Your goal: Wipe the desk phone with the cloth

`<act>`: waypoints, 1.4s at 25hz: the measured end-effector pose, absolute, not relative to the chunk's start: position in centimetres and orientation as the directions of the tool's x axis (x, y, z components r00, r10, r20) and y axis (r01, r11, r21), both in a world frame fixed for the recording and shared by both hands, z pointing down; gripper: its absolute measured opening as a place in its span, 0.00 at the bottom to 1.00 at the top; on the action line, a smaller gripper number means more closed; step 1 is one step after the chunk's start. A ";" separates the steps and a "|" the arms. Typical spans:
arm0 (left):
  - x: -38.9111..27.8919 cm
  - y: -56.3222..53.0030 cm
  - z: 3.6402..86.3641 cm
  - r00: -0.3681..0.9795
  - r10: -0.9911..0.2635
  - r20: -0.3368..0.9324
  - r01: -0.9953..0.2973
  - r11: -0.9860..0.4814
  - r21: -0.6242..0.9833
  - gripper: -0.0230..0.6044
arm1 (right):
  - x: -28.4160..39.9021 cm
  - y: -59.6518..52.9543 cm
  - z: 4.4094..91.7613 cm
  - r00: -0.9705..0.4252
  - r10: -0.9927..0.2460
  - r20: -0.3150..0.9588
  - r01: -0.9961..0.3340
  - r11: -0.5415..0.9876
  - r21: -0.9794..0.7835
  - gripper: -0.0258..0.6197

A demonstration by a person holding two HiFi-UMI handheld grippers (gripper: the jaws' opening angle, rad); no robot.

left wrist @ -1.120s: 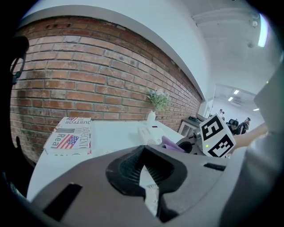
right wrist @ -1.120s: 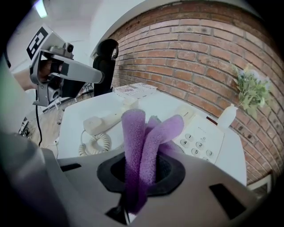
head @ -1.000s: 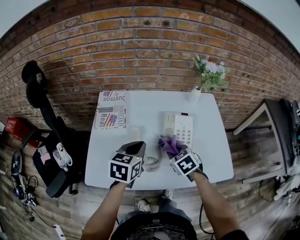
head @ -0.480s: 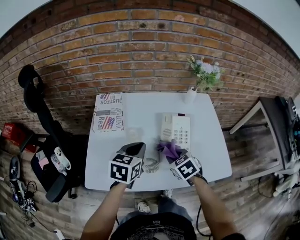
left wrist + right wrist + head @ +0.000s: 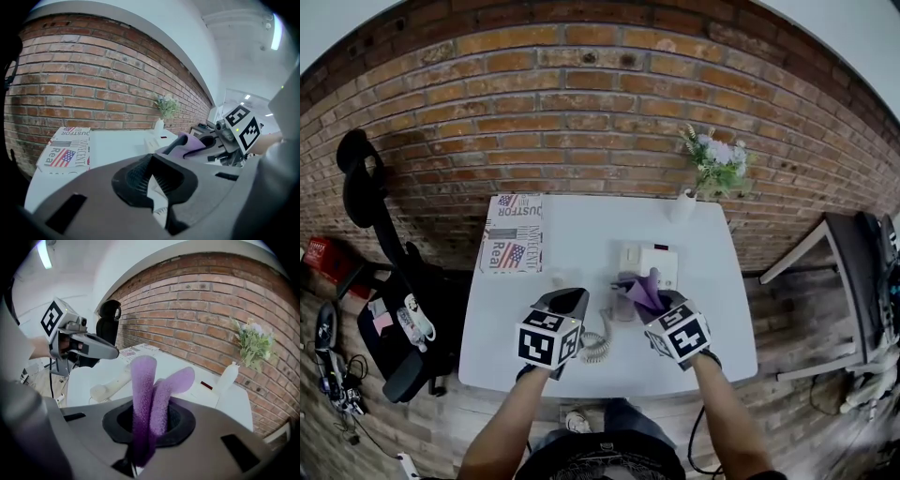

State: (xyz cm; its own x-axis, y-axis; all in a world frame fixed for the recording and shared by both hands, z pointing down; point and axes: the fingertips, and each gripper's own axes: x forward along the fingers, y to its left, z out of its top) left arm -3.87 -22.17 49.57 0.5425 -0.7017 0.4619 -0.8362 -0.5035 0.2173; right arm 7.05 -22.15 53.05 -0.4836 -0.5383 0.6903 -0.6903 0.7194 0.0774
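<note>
The white desk phone (image 5: pixel 661 258) sits mid-table, partly hidden behind the purple cloth (image 5: pixel 645 291). My right gripper (image 5: pixel 643 302) is shut on that cloth, which sticks up out of its jaws just short of the phone's near edge. In the right gripper view the cloth (image 5: pixel 150 399) stands in two folds, with the handset (image 5: pixel 112 383) to its left and the phone body (image 5: pixel 211 394) to its right. My left gripper (image 5: pixel 569 298) hovers left of the phone with its jaws together and nothing in them. The coiled cord (image 5: pixel 595 347) lies between the two grippers.
A printed cardboard box (image 5: pixel 514 232) lies at the table's back left. A white vase (image 5: pixel 684 204) with flowers stands at the back right by the brick wall. A black office chair (image 5: pixel 394 281) is left of the table, and another table (image 5: pixel 853 262) is to the right.
My right gripper has carried the cloth forward, so it now overlaps the phone's near edge. The left gripper has kept its place beside the phone.
</note>
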 end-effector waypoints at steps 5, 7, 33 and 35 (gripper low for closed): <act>-3.3 -24.5 49.3 0.520 -0.718 0.462 -0.852 -0.477 0.218 0.04 | 7.7 -26.1 50.2 -0.518 -0.553 0.653 -0.676 0.732 0.083 0.12; -3.1 -25.3 49.4 0.512 -0.723 0.463 -0.857 -0.466 0.219 0.04 | 7.7 -27.7 49.2 -0.528 -0.555 0.643 -0.663 0.742 0.096 0.12; -4.6 -28.8 52.0 0.362 -0.759 0.541 -0.932 -0.288 0.219 0.04 | 2.3 -41.5 54.4 -0.584 -0.311 0.750 -0.451 0.892 0.018 0.12; -4.9 -28.9 52.1 0.354 -0.761 0.543 -0.935 -0.279 0.218 0.04 | 2.2 -41.2 55.0 -0.591 -0.280 0.757 -0.444 0.896 -0.015 0.12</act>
State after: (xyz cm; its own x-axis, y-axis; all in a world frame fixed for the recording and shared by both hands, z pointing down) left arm -4.90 -28.87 52.09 0.3544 -0.7615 0.5428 -0.9350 -0.2794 0.2185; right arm 2.16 -41.24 54.99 -0.5907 -0.2797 0.7569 -0.4437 0.8960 -0.0151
